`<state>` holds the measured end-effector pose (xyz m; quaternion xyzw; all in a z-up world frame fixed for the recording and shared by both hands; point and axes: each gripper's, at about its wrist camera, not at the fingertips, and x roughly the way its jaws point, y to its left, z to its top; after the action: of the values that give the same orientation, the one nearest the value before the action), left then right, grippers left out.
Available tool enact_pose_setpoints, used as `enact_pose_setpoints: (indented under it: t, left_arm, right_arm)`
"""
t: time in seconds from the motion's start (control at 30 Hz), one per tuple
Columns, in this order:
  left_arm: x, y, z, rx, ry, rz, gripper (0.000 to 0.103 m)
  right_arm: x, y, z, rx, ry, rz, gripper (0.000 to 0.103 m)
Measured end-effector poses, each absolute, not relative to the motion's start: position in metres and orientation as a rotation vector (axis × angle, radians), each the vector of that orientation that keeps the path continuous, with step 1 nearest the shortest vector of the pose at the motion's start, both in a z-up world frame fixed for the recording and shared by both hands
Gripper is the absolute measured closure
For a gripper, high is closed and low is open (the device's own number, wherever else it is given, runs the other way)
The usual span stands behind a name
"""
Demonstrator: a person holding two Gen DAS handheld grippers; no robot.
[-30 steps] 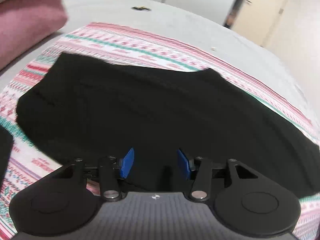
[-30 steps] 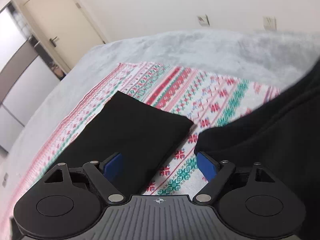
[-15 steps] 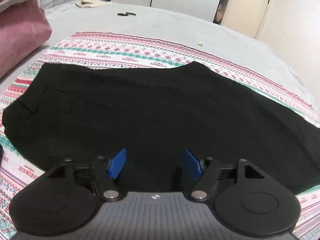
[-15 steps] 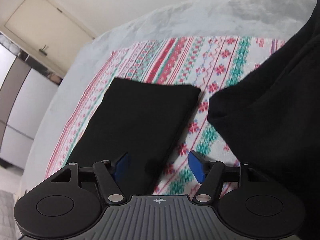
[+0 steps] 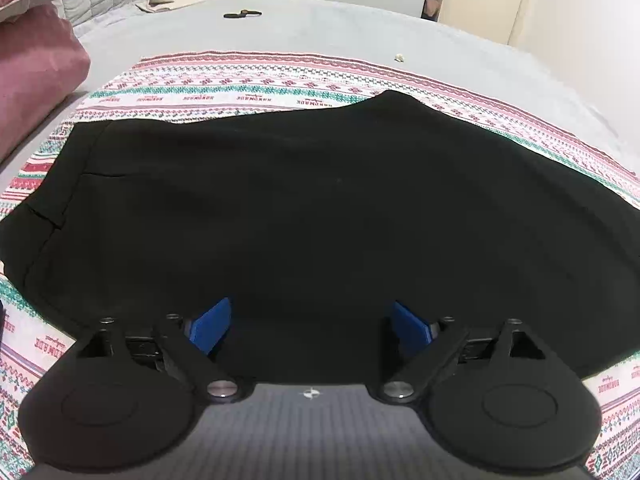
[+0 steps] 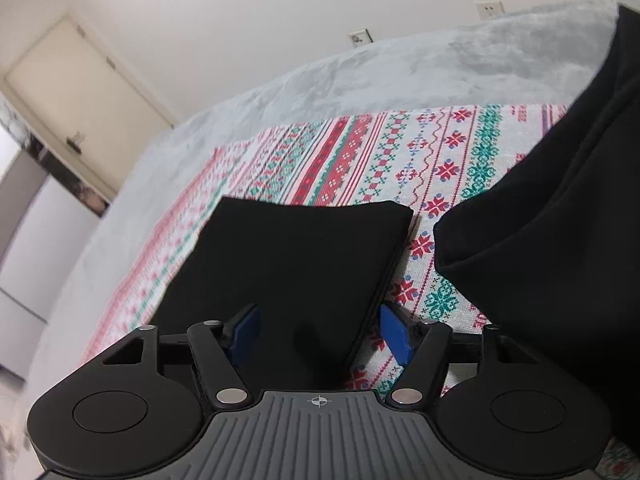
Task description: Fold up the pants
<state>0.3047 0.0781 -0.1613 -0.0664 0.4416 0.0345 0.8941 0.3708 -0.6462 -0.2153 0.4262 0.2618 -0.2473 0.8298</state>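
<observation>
Black pants [image 5: 300, 208] lie spread flat on a patterned red, green and white cloth [image 5: 248, 80] on the bed. My left gripper [image 5: 310, 326] is open and empty, low over the near edge of the pants. In the right wrist view a flat black trouser leg end [image 6: 296, 256] lies on the cloth [image 6: 400, 160], and a second black bulk of the pants [image 6: 552, 220] rises at the right. My right gripper [image 6: 320, 334] is open, its jaws standing either side of the leg's near end.
Pink pillows [image 5: 36, 68] sit at the left of the bed. A small dark object [image 5: 242, 14] and a white scrap [image 5: 399, 56] lie on the grey bedspread [image 5: 360, 28]. A door [image 6: 80, 92] and wall sockets [image 6: 358, 37] stand beyond.
My left gripper has opened wider and drawn back, showing more of the pants. My right gripper has moved over the leg end, now centred between its jaws.
</observation>
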Motion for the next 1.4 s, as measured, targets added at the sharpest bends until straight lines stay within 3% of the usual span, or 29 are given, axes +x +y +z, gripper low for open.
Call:
enact_pose_setpoints:
  t: [0.03, 0.17, 0.3, 0.6, 0.8, 1.03, 1.2, 1.27, 1.33, 1.4]
  left_arm:
    - [0.304, 0.077, -0.161, -0.136, 0.916, 0.07, 0.0]
    - [0.306, 0.074, -0.162, -0.124, 0.917, 0.068, 0.0]
    - [0.305, 0.071, -0.164, -0.113, 0.919, 0.074, 0.0]
    - [0.308, 0.079, -0.162, -0.172, 0.921, 0.073, 0.0]
    - [0.316, 0.09, -0.165, -0.241, 0.941, 0.066, 0.0]
    - [0.316, 0.105, -0.164, -0.3, 0.947, 0.053, 0.0]
    - [0.32, 0.114, -0.162, -0.348, 0.953, 0.047, 0.0]
    - [0.32, 0.116, -0.162, -0.358, 0.955, 0.044, 0.0]
    - [0.32, 0.117, -0.162, -0.367, 0.956, 0.043, 0.0]
    - [0.321, 0.119, -0.161, -0.379, 0.957, 0.042, 0.0]
  right_arm:
    - [0.37, -0.648, -0.216, 0.916, 0.552, -0.537, 0.055]
    - [0.367, -0.654, -0.219, 0.97, 0.539, -0.547, 0.068]
    - [0.367, -0.657, -0.22, 0.949, 0.554, -0.555, 0.093]
    - [0.374, -0.633, -0.198, 0.76, 0.521, -0.604, 0.099]
    - [0.387, -0.484, -0.127, 0.095, 0.256, -0.31, 0.099]
    - [0.332, -0.244, -0.209, -0.727, 0.395, 0.47, 0.1]
    - [0.302, -0.201, -0.235, -0.895, 0.379, 0.477, 0.095]
    - [0.307, -0.206, -0.229, -0.845, 0.397, 0.468, 0.086]
    - [0.315, -0.212, -0.224, -0.781, 0.419, 0.444, 0.068]
    - [0.322, -0.217, -0.22, -0.716, 0.438, 0.431, 0.063]
